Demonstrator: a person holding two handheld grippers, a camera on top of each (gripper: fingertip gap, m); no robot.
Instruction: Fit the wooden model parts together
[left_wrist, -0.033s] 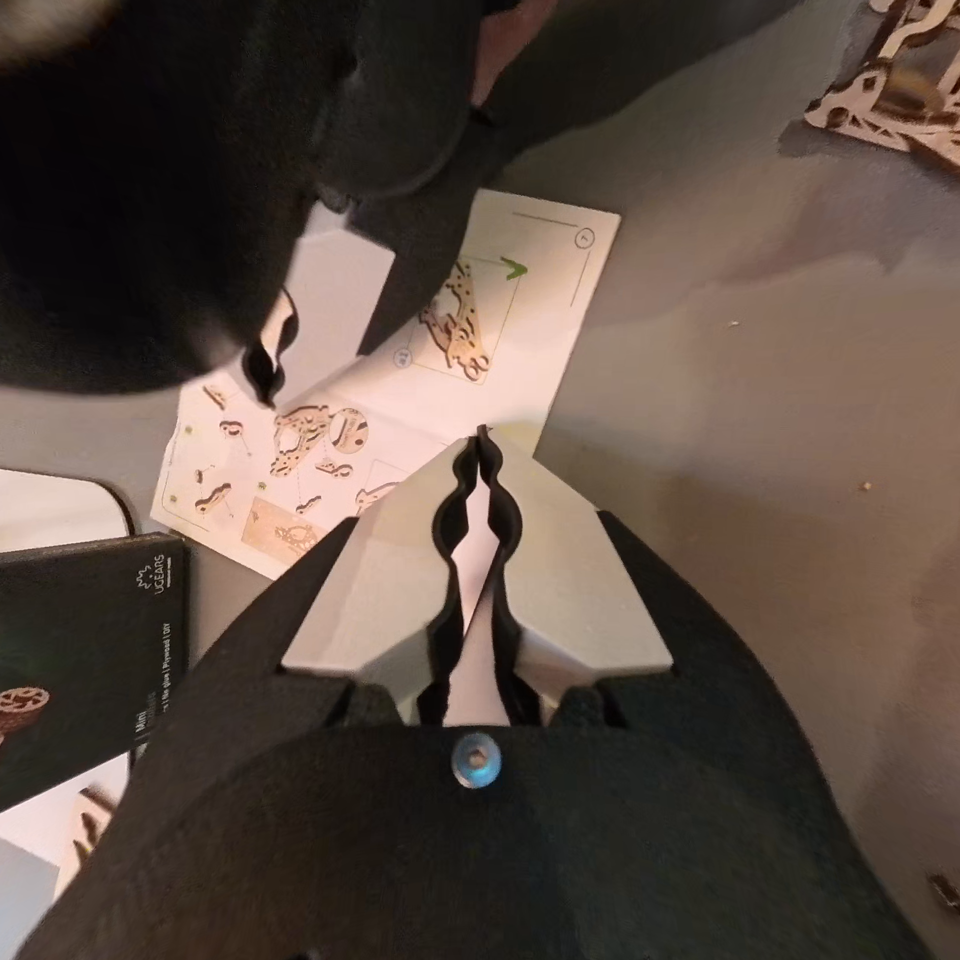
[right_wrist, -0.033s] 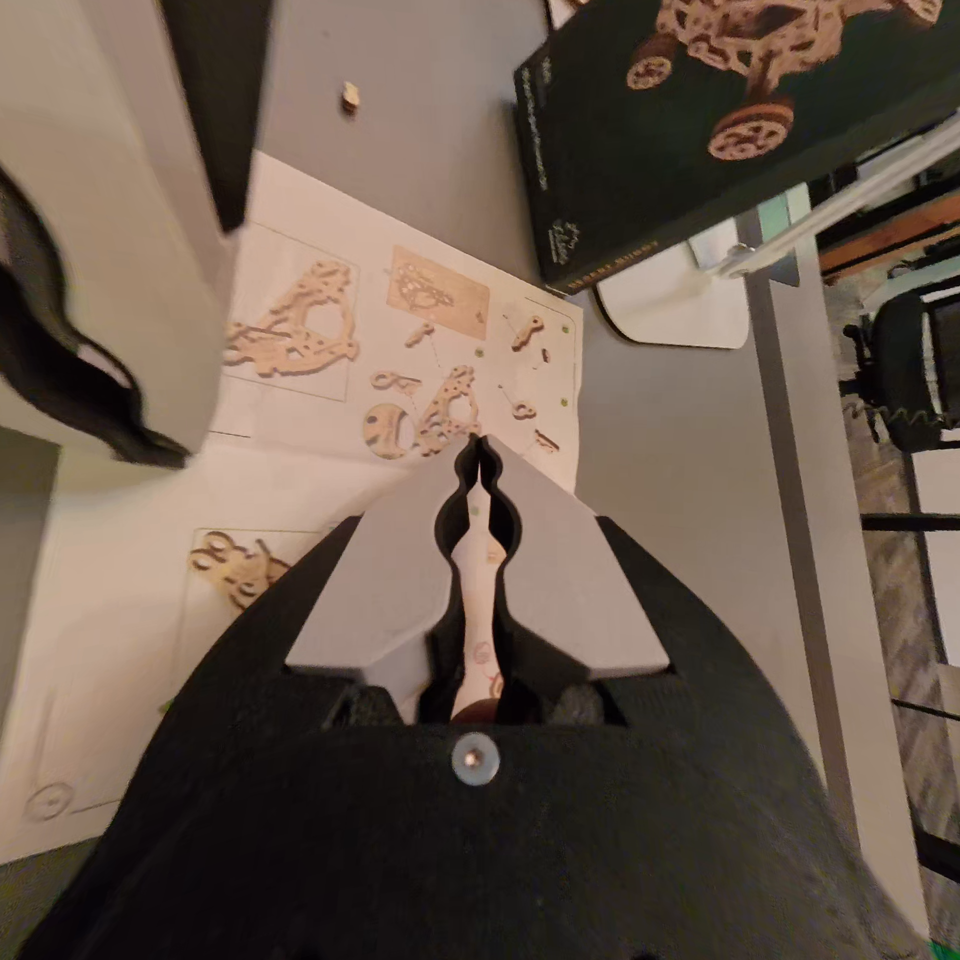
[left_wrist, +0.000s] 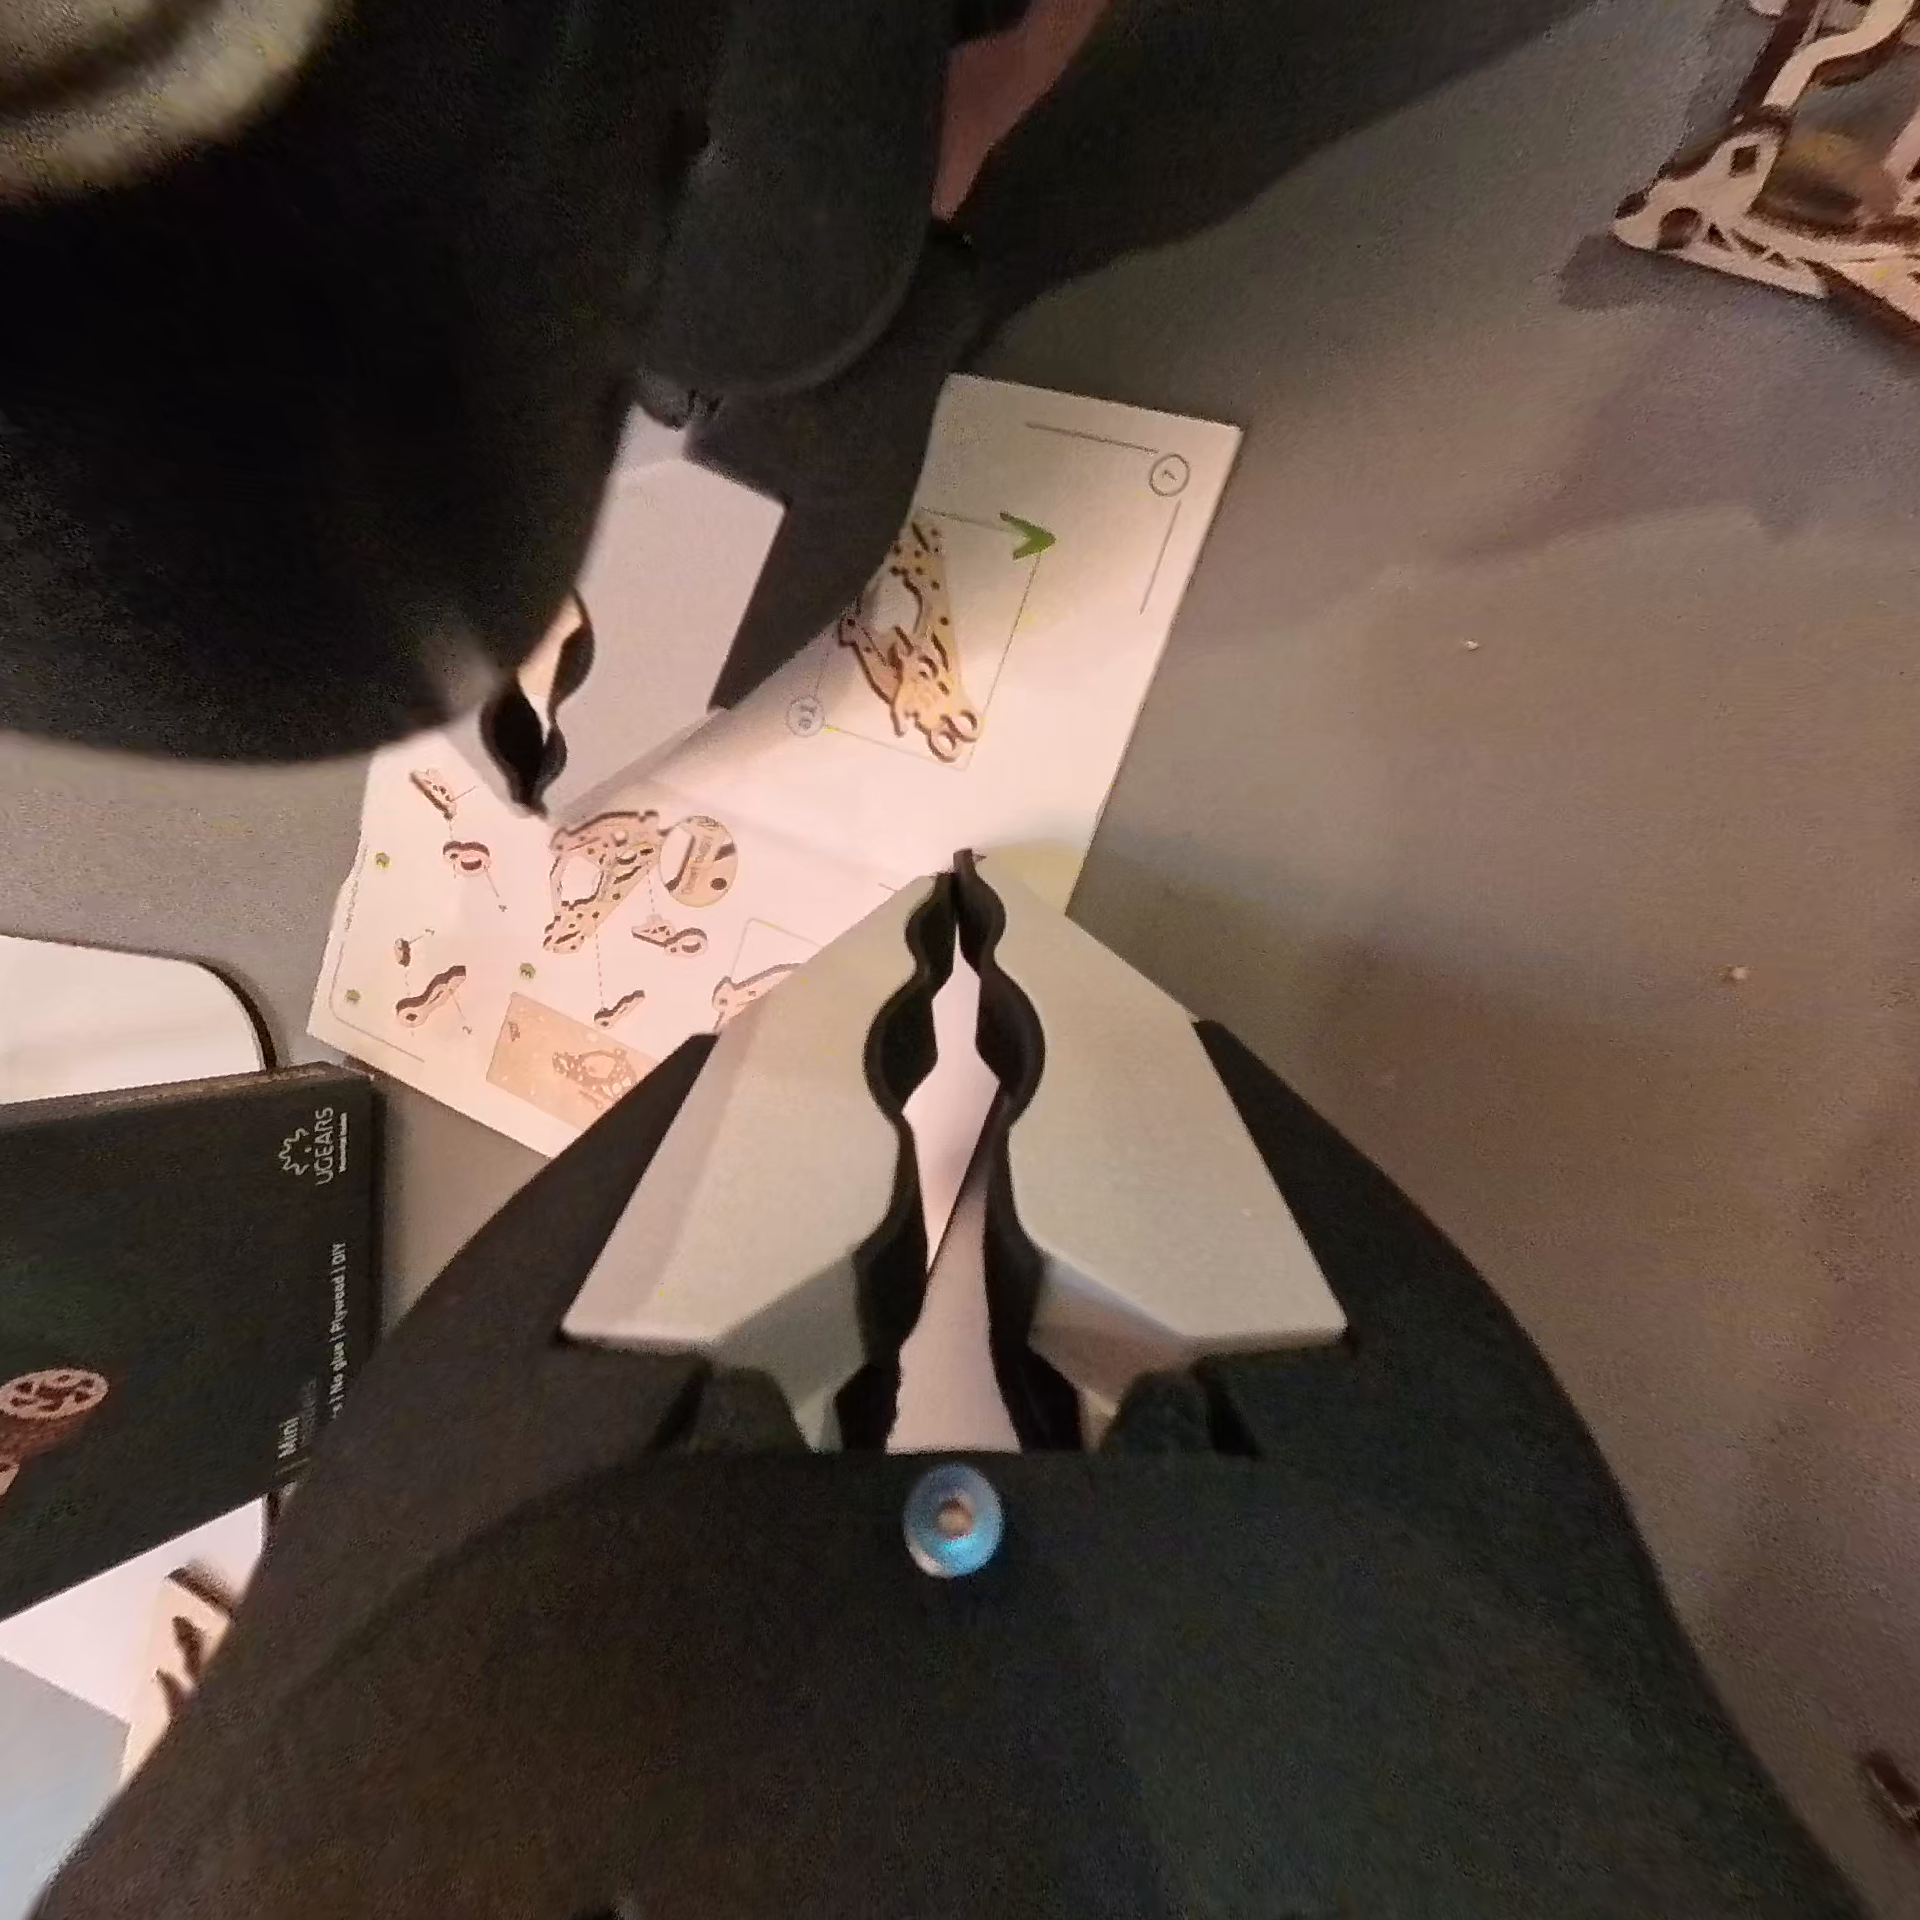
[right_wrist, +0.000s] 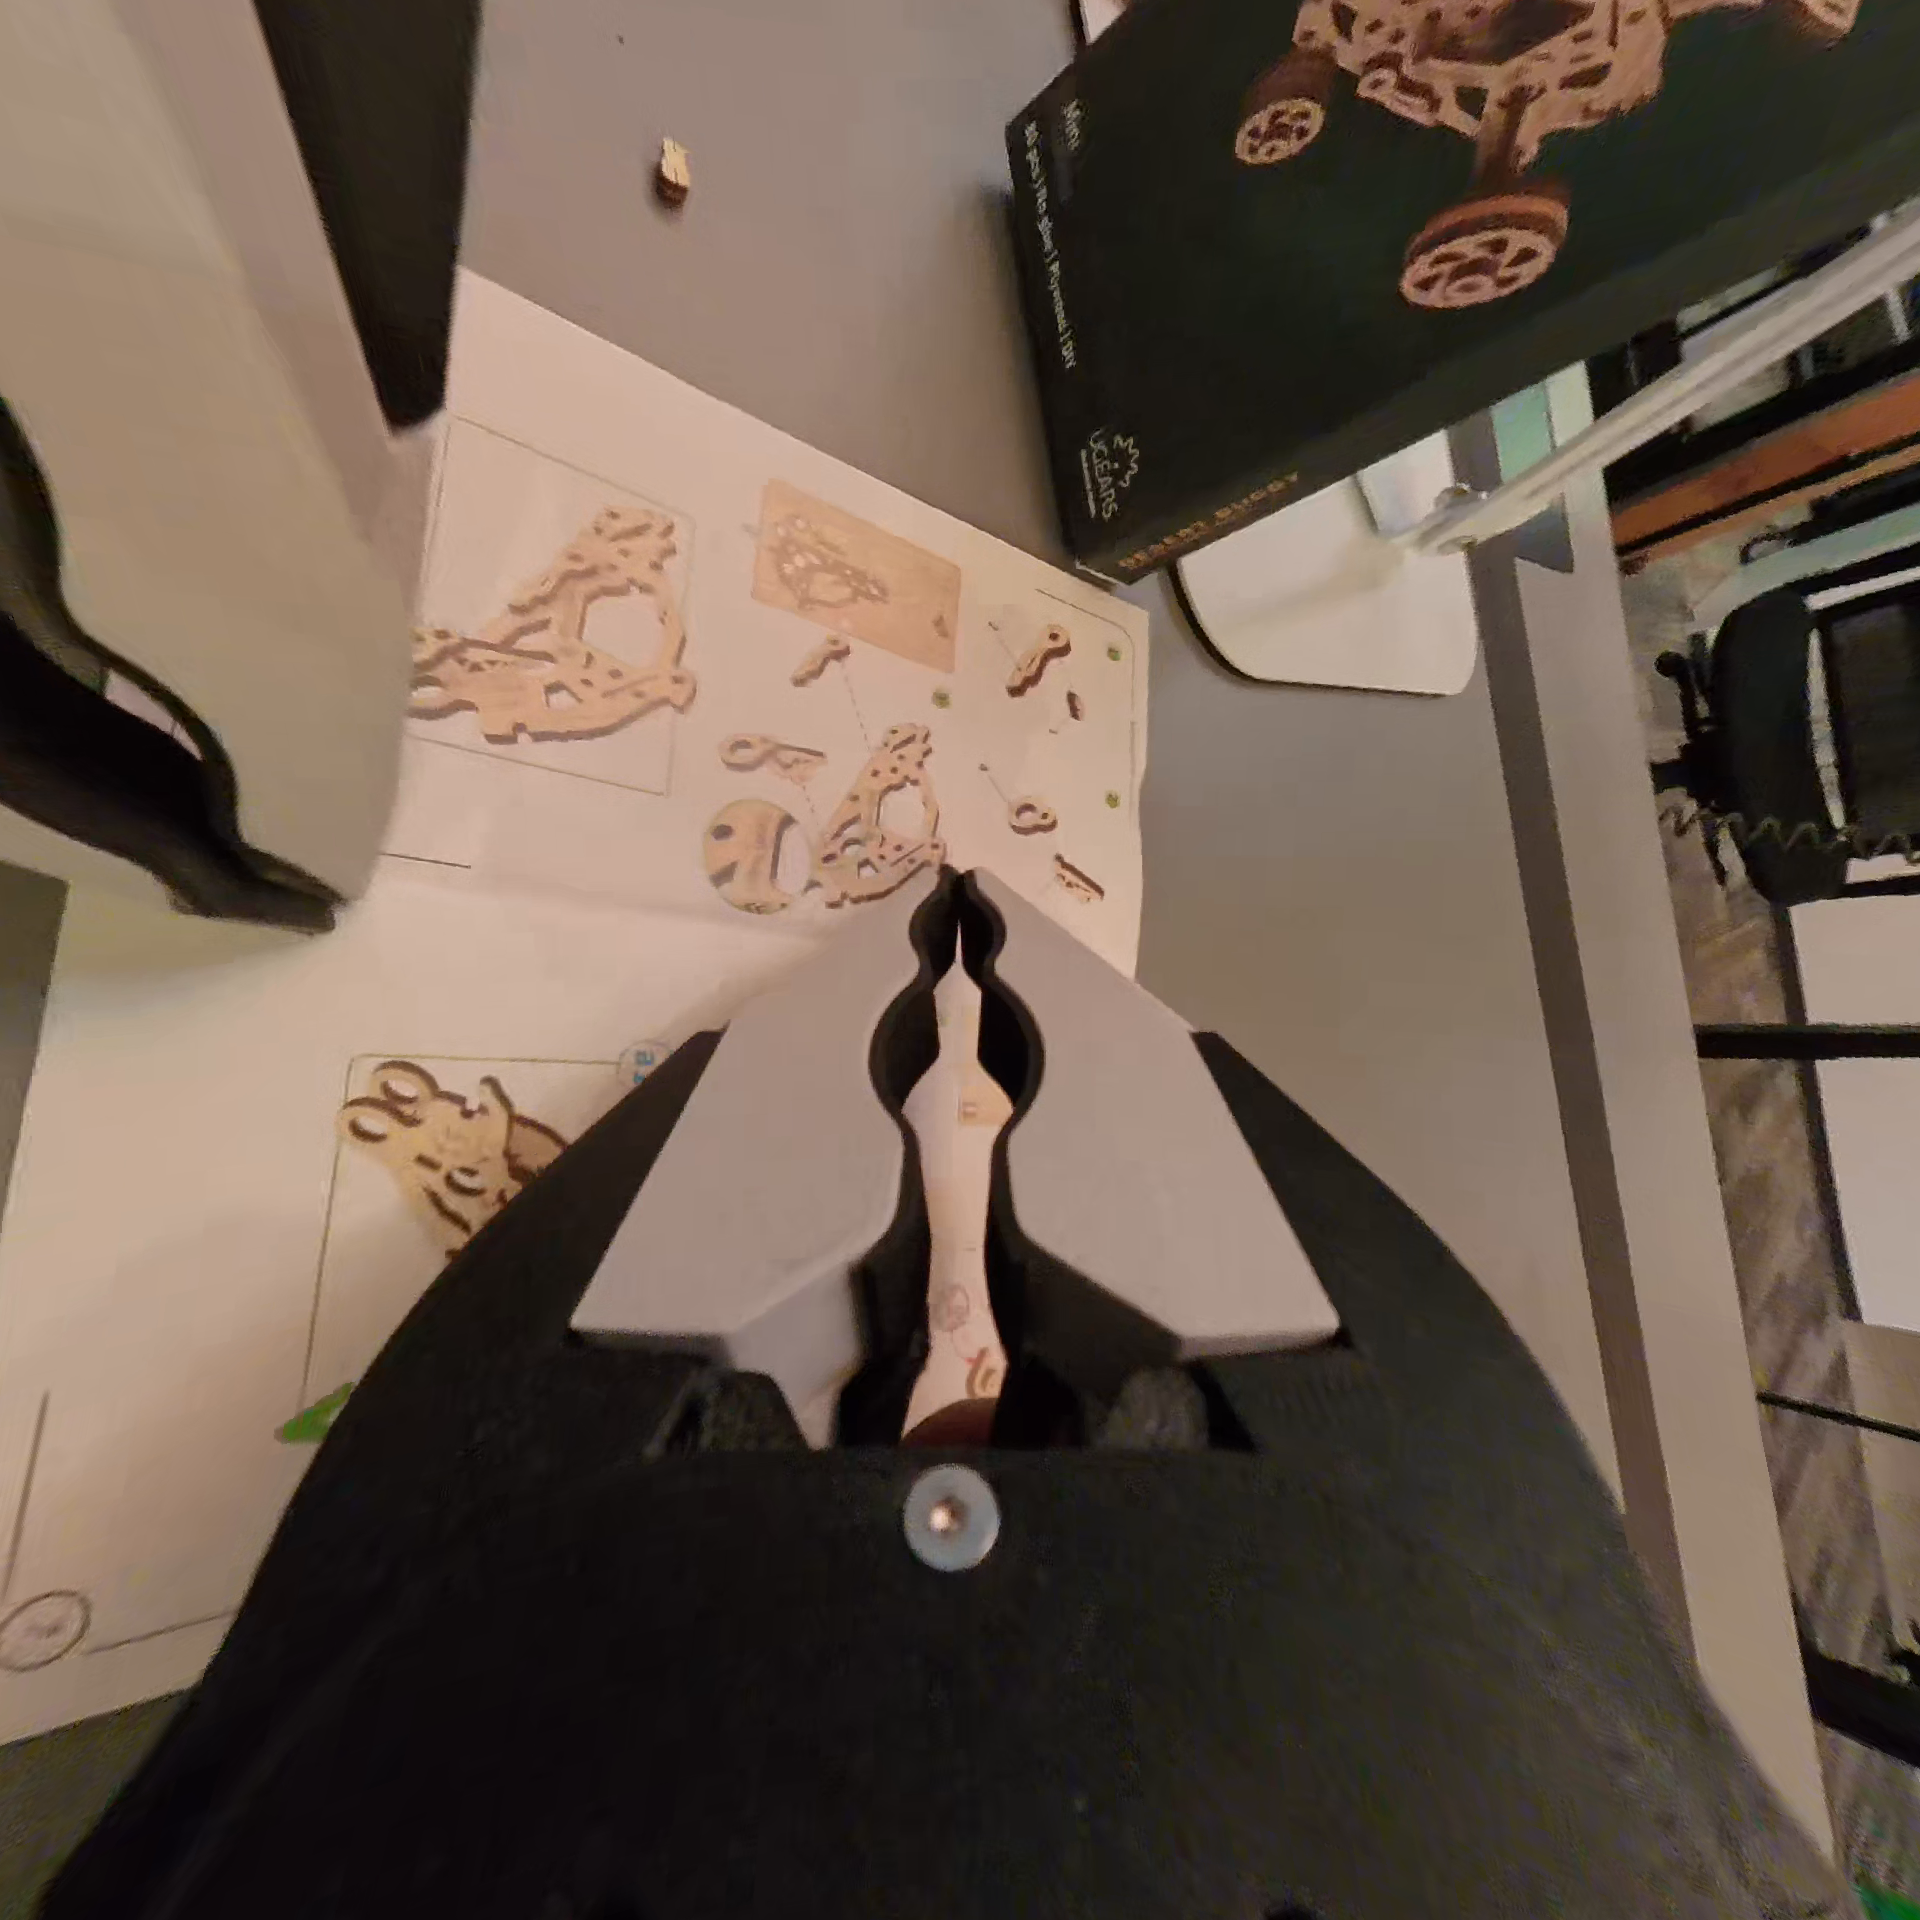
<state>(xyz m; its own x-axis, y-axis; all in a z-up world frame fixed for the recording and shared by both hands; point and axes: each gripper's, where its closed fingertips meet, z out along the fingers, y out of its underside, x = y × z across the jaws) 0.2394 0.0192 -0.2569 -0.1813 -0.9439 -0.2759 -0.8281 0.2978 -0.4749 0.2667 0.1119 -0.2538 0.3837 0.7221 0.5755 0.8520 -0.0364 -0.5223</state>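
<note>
Both tongs pressed together, nothing pinched: left gripper (left_wrist: 954, 868), right gripper (right_wrist: 958, 883) over instruction sheet (right_wrist: 644, 935). Wooden model parts (left_wrist: 1787, 197) far off at table corner, untouched. Fitting seemingly not yet started.

Left wrist view: looking steeply down along own shut fingertips (left_wrist: 961, 883), close over grey table (left_wrist: 1507, 935). Right wrist view: likewise down past own fingertips (right_wrist: 961, 899), close. Shared: instruction sheet (left_wrist: 1039, 727) just beyond both tips, dark box (right_wrist: 1299, 364) off to the side. Opposite headings, each catching the other gripper up-left, blurred.
</note>
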